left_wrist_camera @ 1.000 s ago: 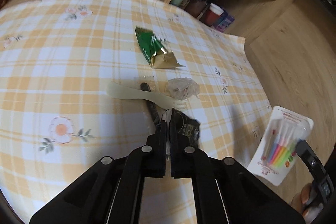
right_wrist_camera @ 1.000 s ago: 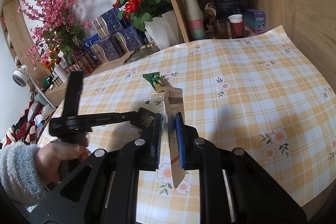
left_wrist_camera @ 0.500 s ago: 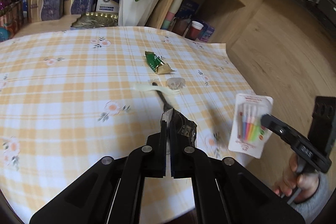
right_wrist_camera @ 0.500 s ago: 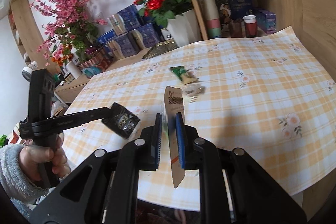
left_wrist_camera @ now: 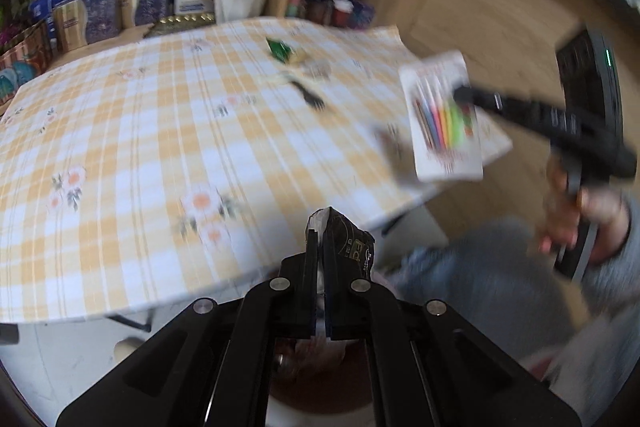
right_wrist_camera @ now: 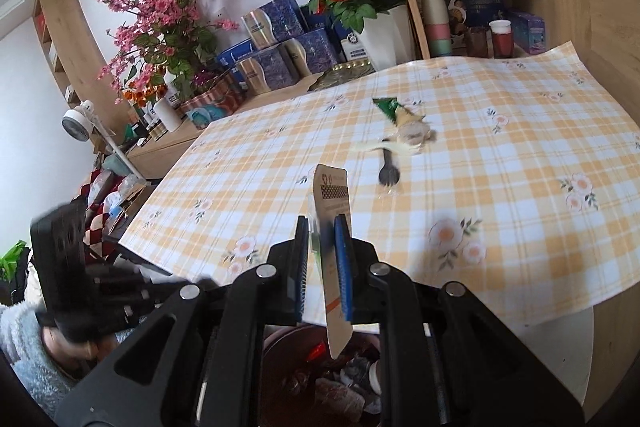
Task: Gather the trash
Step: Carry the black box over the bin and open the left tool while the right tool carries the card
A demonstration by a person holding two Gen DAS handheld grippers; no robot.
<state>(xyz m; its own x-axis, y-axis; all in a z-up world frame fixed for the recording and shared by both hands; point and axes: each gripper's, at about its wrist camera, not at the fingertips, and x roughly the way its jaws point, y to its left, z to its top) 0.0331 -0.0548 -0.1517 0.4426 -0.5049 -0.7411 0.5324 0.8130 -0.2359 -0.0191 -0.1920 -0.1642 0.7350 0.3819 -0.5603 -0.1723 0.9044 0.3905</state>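
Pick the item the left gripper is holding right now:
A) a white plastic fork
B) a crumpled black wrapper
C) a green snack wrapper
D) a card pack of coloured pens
B: in the left wrist view the left gripper is shut on the crumpled black wrapper; the green wrapper lies on the table.

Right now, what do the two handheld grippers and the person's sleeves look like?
Both are matte black plastic with angular arms and round silver bolts at the pivots. The left gripper has flat black fingers; the right gripper carries blue pads on its fingers. Seen from the other camera, the right one's boxy body shows a small green light. The sleeve is fluffy pale grey-blue fleece.
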